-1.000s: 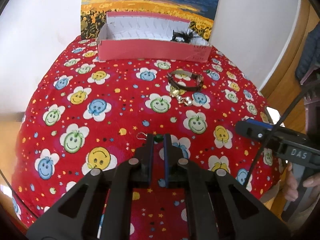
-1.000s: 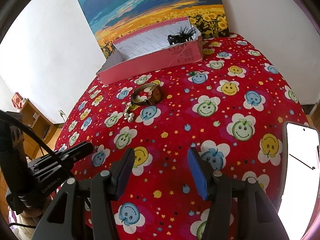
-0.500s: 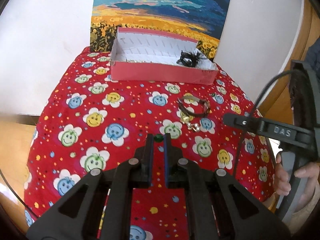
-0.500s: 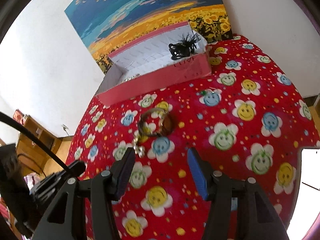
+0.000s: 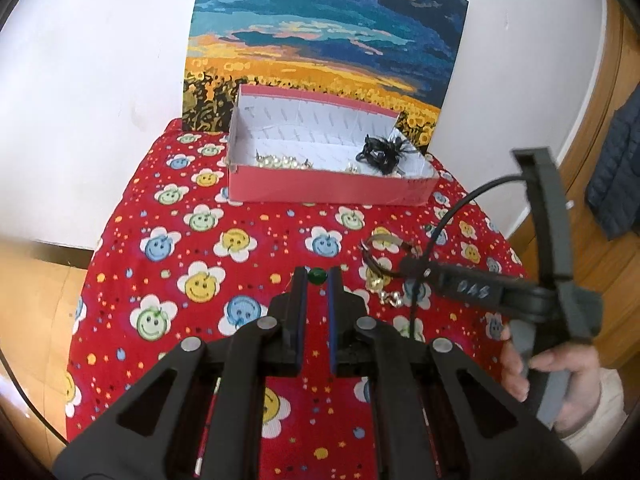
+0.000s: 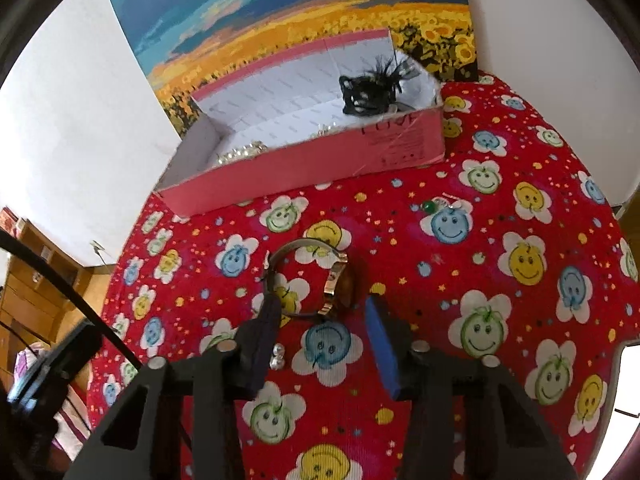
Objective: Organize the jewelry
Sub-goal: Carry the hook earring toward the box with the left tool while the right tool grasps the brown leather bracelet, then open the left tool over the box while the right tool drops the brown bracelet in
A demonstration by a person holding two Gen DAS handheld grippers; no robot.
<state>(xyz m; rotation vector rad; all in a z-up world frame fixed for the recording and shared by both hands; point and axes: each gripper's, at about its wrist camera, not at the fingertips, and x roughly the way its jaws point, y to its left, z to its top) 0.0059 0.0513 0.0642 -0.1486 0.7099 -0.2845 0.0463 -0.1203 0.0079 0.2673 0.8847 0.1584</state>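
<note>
My left gripper (image 5: 318,276) is shut on a green bead earring (image 5: 318,276) and holds it above the red smiley tablecloth (image 5: 192,248). The pink box (image 5: 328,190) stands at the back, holding a black feathered piece (image 5: 382,150) and pearl jewelry (image 5: 280,161). My right gripper (image 6: 322,308) is open, its fingers either side of a brown strap watch (image 6: 316,280) lying on the cloth. Small silver beads (image 6: 277,356) lie by its left finger. Another green bead earring (image 6: 434,205) lies on the cloth to the right. The watch also shows in the left wrist view (image 5: 384,252).
A sunflower painting (image 5: 320,48) leans on the white wall behind the box. A white phone (image 6: 624,408) lies at the cloth's right edge. Wooden drawers (image 6: 24,264) stand at the left, a wooden door (image 5: 600,200) at the right.
My left gripper rose and moved toward the box with the earring. My right gripper moved forward and down over the watch, staying open.
</note>
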